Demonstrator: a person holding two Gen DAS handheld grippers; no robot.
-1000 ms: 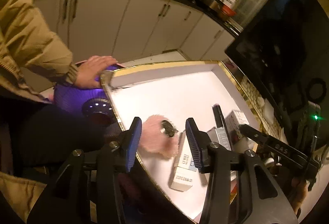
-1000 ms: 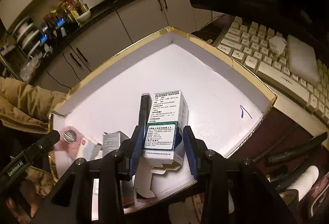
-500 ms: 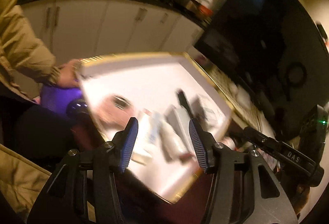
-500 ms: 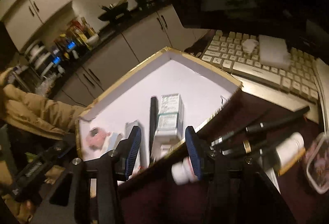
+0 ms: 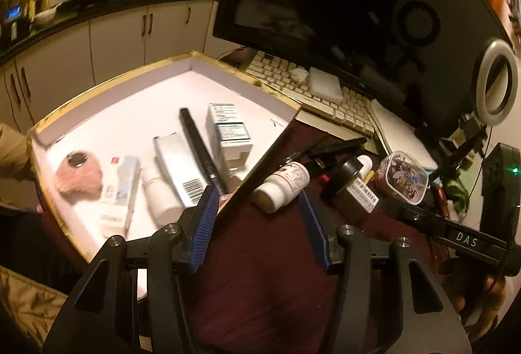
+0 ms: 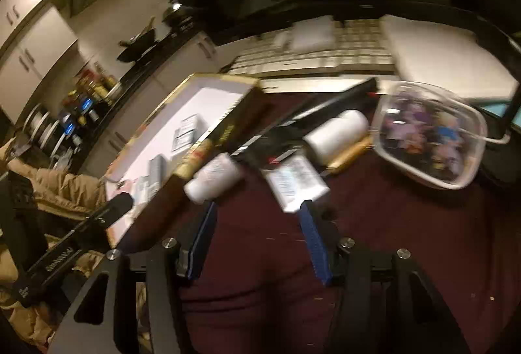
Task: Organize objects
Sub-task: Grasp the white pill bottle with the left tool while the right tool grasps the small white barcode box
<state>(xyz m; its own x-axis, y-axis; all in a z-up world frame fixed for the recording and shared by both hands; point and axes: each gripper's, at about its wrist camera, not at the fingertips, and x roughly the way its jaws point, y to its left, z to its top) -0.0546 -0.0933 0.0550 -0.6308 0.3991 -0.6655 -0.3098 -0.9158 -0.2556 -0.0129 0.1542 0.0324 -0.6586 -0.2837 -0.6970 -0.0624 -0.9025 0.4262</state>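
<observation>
The right gripper [image 6: 257,237] has let go of the medicine box [image 5: 229,129], which now lies in the gold-rimmed tray [image 5: 162,64]; its jaws have just been opening, empty. Both grippers swung right, over the maroon tabletop [image 5: 260,272].

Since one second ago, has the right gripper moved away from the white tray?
Yes. The right gripper, jaws just opening and empty, left the tall medicine box in the white tray and now hangs over the dark red cloth beside it.

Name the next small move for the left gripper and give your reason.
Probably ease the open, empty left gripper forward onto the white pill bottle. It lies on its side on the maroon cloth just outside the gold-rimmed box, right ahead of the fingers.
</observation>
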